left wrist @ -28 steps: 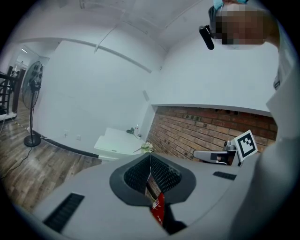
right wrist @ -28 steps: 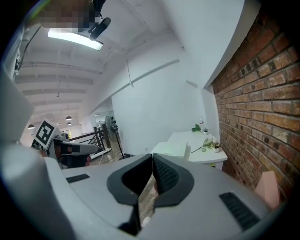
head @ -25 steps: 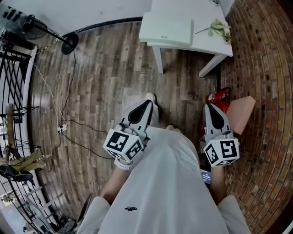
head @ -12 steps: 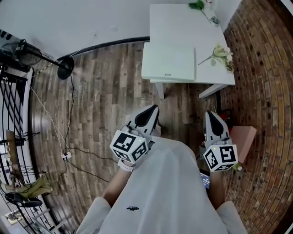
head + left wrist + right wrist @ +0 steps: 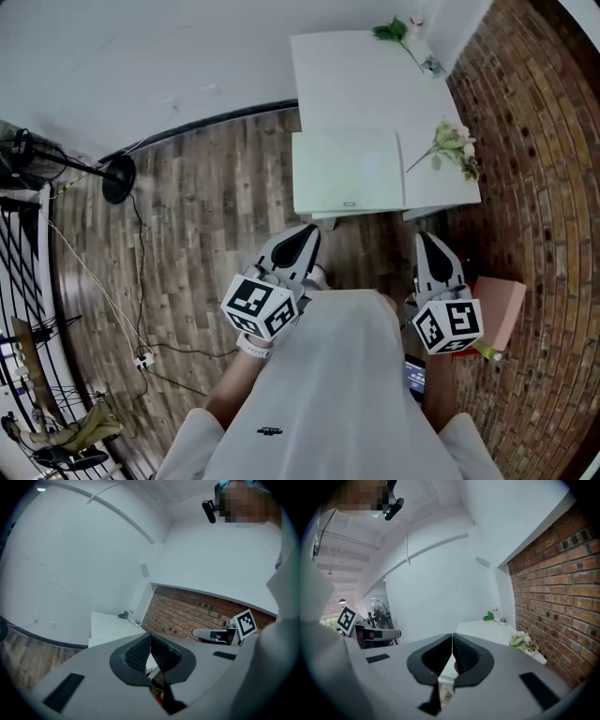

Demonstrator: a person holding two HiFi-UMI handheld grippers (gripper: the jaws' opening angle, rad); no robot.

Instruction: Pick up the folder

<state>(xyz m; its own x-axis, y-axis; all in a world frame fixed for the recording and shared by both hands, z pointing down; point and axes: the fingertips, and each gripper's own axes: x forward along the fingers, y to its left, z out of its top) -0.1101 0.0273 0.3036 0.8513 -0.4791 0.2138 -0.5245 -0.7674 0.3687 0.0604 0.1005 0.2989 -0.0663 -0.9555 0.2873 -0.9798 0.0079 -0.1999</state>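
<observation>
Currently: both grippers closed and empty, folder on table

Left gripper (image 5: 150, 641): the jaws stand fully together, ribbed pads meeting at the tips. Nothing is held between them. In the head view this gripper sits in front of the person's body, above the wooden floor (image 5: 206, 206), and points toward the near edge of the white table (image 5: 366, 75).

Right gripper (image 5: 452, 644): the jaws are likewise pressed together with nothing gripped. It is held beside the left gripper, apart from it, and points toward the table's near right part.

Folder (image 5: 347, 173): a pale, flat, rectangular item. It lies flat on the near left portion of the table, with its near edge at the table's front edge. Neither gripper touches it; both tips are short of the table.

Other items:
- A flower sprig (image 5: 455, 145) lies on the table just right of the folder.
- A green sprig (image 5: 389, 31) lies at the table's far end.
- A brick wall (image 5: 534, 141) runs along the table's right side.
- A pink box (image 5: 502, 305) sits on the floor near the right gripper.
- A fan stand base (image 5: 119, 178) sits on the floor, well left of the table.
</observation>
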